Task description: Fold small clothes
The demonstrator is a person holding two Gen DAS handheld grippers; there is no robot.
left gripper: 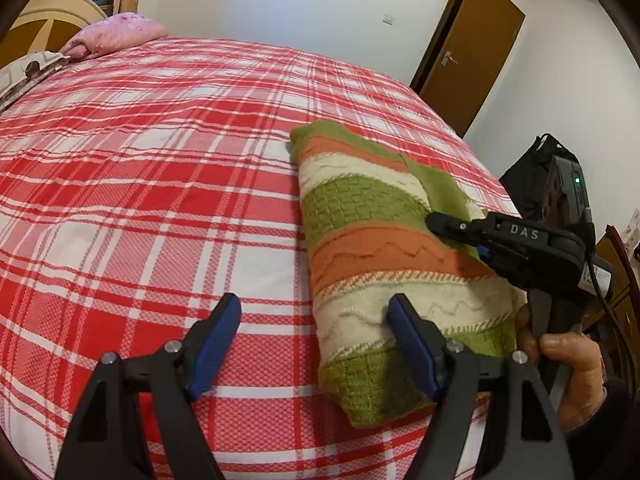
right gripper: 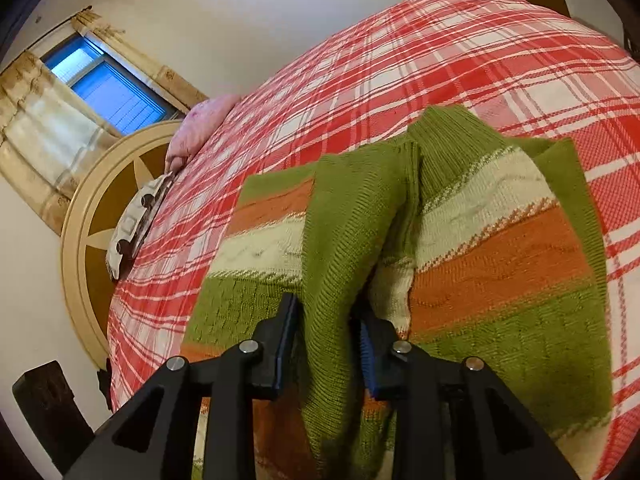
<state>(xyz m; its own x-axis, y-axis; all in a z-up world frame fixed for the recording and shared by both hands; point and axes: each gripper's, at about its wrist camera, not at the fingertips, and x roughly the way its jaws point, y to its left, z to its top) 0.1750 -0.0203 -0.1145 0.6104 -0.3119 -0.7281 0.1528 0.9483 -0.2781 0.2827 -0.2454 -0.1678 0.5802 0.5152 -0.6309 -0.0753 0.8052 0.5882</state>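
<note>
Fingers of the right gripper (right gripper: 326, 344) are clamped on a green fold of the sweater (left gripper: 384, 264). Left gripper (left gripper: 316, 344) fingers stand apart, one over the near hem, one over bare bed (left gripper: 140, 184). Striped green, orange and cream knit lies folded lengthwise, long axis running away from the left gripper.

A bed (left gripper: 140, 168) spread with a red-and-white plaid cover fills the room, a pink pillow (left gripper: 116, 34) lying at its round cream-and-brown headboard (right gripper: 100, 216). Plain white walls (left gripper: 280, 4) surround it. A brown wooden door (left gripper: 468, 52) stands beyond the far corner, and a blue-lit window (right gripper: 104, 84) hung with pale gold curtains (right gripper: 28, 136) sits above the headboard.
</note>
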